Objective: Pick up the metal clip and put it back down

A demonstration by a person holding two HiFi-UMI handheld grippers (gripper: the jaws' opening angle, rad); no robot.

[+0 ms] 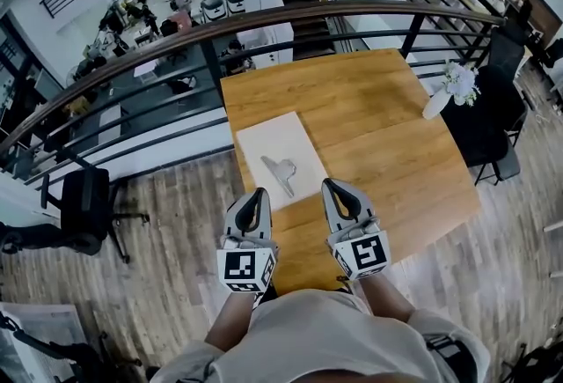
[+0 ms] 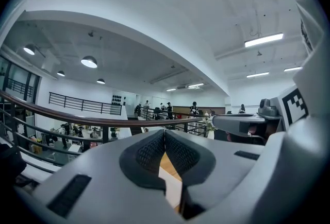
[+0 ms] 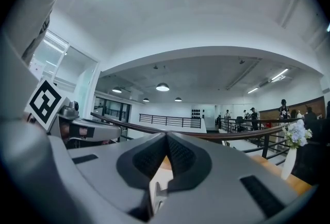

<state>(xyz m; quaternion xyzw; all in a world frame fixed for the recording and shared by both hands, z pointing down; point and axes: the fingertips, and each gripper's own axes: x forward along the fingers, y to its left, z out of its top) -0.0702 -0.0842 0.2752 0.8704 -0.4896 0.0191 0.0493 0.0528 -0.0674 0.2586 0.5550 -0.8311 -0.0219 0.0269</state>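
The metal clip [image 1: 281,170] lies on a white mat [image 1: 281,157] on the wooden table [image 1: 378,135]. Both grippers hover side by side at the table's near edge, tips pointing toward the mat. My left gripper [image 1: 259,194] is shut with nothing in it; its tips meet in the left gripper view [image 2: 164,133]. My right gripper [image 1: 327,185] is shut and empty too, tips touching in the right gripper view [image 3: 166,137]. Through the gap under the right jaws a sliver of the clip [image 3: 159,189] shows. The clip lies a little ahead, between the two grippers.
A white vase with flowers [image 1: 449,89] stands at the table's far right corner. A dark railing [image 1: 264,25] runs behind the table above a lower floor. A black chair [image 1: 84,205] stands at the left, another dark chair [image 1: 488,135] at the right.
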